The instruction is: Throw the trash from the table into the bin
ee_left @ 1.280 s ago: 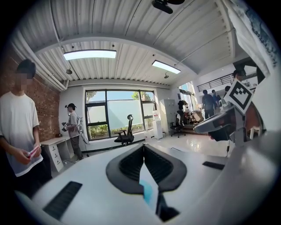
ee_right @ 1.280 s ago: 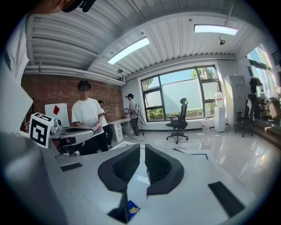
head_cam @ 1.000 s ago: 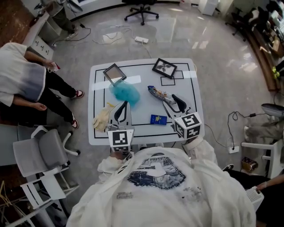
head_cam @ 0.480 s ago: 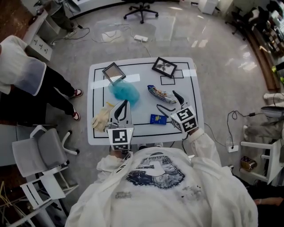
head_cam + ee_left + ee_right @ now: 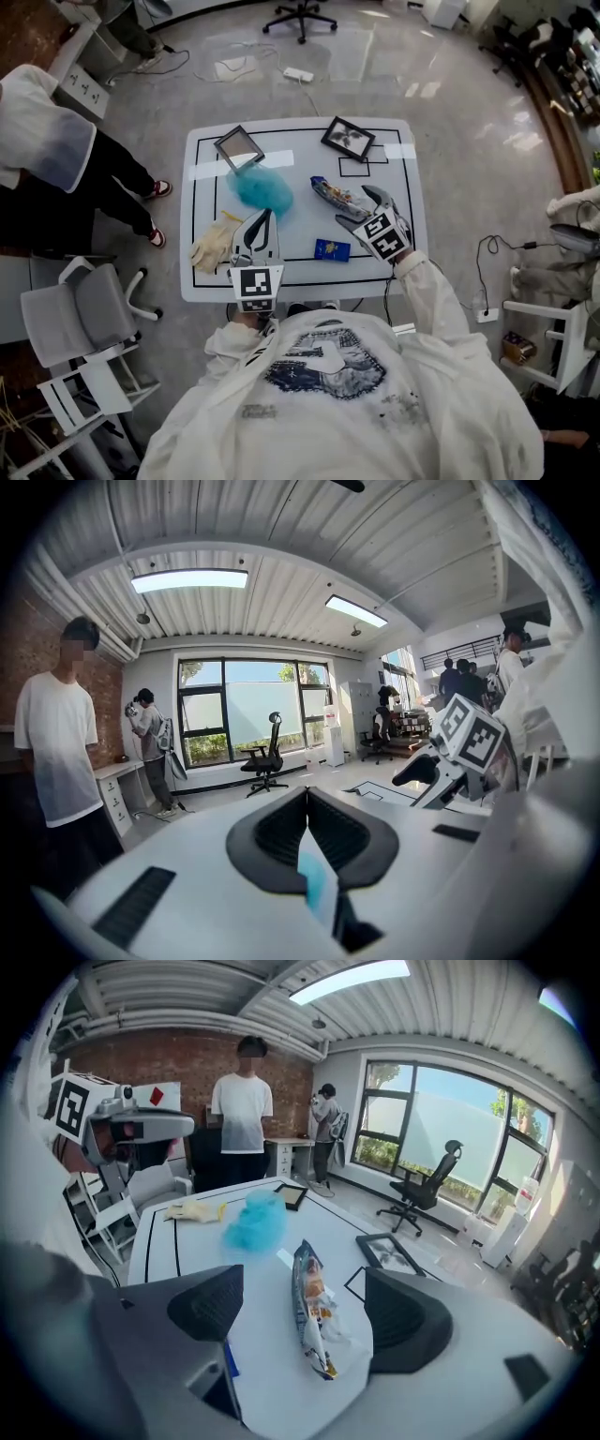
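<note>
On the white table (image 5: 394,272) a crumpled snack wrapper (image 5: 336,197) lies right of centre. A small blue packet (image 5: 331,249) lies nearer me. A teal fluffy wad (image 5: 261,190) and pale yellow gloves (image 5: 214,246) lie to the left. My right gripper (image 5: 362,208) hangs low at the wrapper's near end. Its jaws have just been opening and now stand wide. In the right gripper view (image 5: 305,1312) the wrapper (image 5: 309,1312) lies between them, untouched. My left gripper (image 5: 263,216) is shut just short of the teal wad, its tips meeting (image 5: 305,794). No bin is in view.
Two picture frames (image 5: 240,148) (image 5: 349,139) lie at the table's far edge. A person (image 5: 42,155) stands left of the table, with grey chairs (image 5: 84,314) beside it. An office chair (image 5: 298,14) stands beyond. A cable and plug (image 5: 487,314) lie on the floor at right.
My right gripper has dropped toward the table and shifted up to the snack wrapper, with its jaws spread wider. The left gripper has barely moved.
</note>
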`<action>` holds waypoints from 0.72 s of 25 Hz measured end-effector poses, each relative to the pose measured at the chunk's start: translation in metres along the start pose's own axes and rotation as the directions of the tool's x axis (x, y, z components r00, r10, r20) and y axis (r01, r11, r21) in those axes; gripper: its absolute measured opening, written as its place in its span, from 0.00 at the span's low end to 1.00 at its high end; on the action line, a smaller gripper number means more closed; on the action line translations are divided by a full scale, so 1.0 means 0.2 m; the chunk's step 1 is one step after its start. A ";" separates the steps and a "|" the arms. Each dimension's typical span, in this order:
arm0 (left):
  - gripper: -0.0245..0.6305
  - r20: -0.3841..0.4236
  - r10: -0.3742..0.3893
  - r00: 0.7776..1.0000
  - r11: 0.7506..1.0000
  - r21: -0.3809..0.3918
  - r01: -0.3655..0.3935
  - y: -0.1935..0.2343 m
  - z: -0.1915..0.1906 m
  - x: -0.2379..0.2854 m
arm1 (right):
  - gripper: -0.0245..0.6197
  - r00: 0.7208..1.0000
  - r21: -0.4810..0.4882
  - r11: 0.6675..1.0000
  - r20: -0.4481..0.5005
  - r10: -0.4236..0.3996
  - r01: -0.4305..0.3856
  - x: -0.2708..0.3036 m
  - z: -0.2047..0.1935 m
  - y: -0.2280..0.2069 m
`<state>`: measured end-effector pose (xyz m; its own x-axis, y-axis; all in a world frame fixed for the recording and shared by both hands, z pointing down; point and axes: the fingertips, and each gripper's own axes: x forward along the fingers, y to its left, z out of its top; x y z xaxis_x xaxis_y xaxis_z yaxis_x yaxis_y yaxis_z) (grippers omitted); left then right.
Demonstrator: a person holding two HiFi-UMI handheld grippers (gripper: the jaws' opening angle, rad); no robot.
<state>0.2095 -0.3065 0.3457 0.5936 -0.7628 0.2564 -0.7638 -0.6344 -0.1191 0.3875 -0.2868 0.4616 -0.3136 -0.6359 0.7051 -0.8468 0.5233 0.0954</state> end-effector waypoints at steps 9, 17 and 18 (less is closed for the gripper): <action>0.05 -0.015 0.017 1.000 1.000 -0.023 -0.018 0.02 -0.03 0.03 | 0.66 0.993 -0.065 0.996 -0.106 0.054 -0.061 0.20 -0.12 -0.02; 0.05 -0.034 0.040 0.999 0.999 -0.029 -0.041 0.05 -0.06 0.03 | 0.66 0.977 -0.086 0.992 -0.196 0.079 -0.097 0.37 -0.22 -0.06; 0.05 -0.038 0.043 0.998 0.999 -0.029 -0.044 0.05 -0.06 0.03 | 0.66 0.975 -0.087 0.991 -0.208 0.084 -0.104 0.39 -0.23 -0.07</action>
<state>0.2011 -0.3159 0.3581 0.5500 -0.7844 0.2869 -0.7965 -0.5959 -0.1024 0.3945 -0.3177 0.5484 -0.2872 -0.4582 0.8411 -0.7690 0.6339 0.0828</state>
